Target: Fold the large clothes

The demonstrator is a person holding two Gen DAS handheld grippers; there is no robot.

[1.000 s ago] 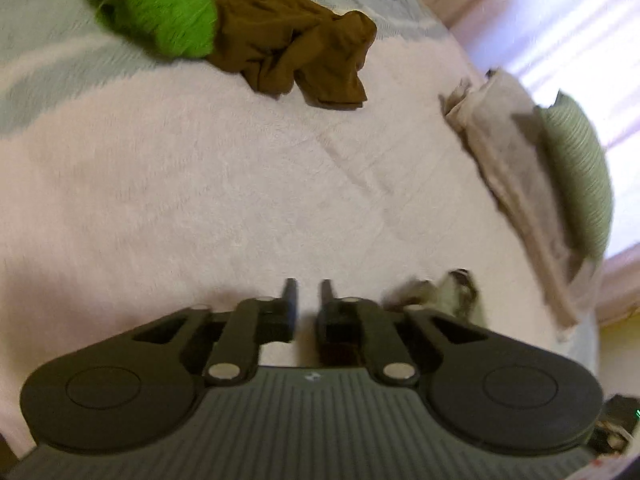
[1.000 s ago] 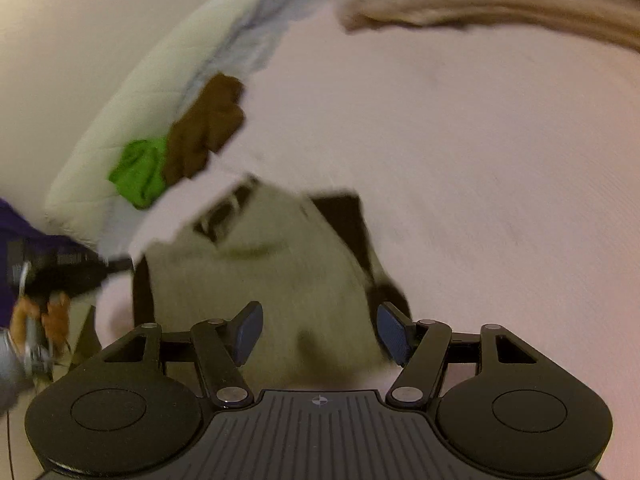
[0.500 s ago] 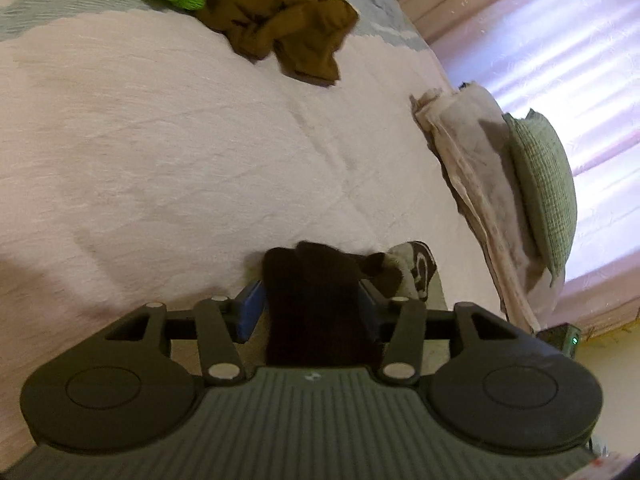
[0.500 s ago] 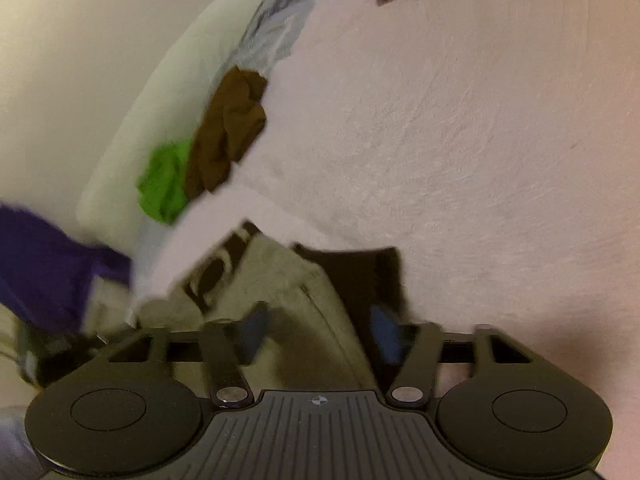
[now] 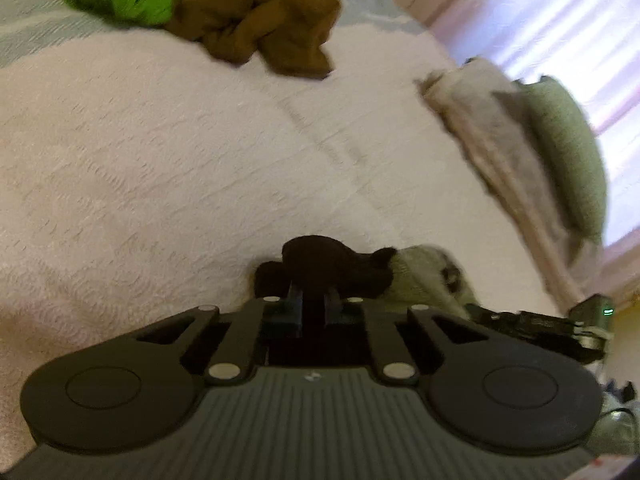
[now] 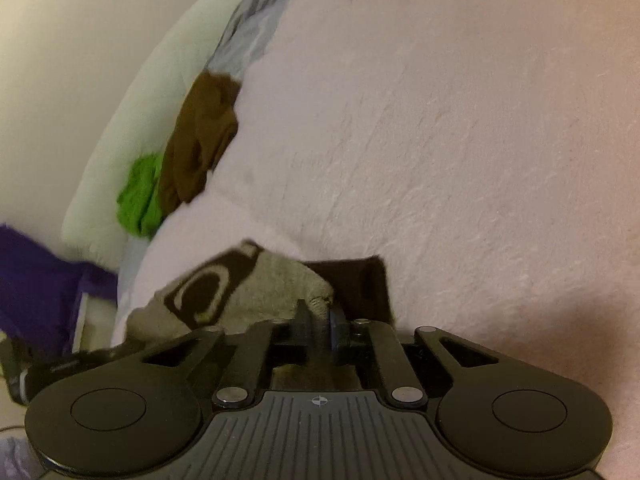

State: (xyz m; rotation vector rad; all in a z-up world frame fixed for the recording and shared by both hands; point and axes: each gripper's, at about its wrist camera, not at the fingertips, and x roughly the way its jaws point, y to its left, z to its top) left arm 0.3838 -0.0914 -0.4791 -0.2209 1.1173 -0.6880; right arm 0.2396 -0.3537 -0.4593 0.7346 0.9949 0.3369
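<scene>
We found the left gripper [image 5: 313, 300] pinching the dark brown cuff of a grey-and-brown garment [image 6: 256, 284] at the near edge of the pink bedspread [image 5: 168, 168]. The right gripper [image 6: 320, 316] pinched its grey fabric.

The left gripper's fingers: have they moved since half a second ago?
Yes. The left gripper has closed: its fingers then stood apart on either side of the dark cloth and now pinch it, above the pink blanket.
</scene>
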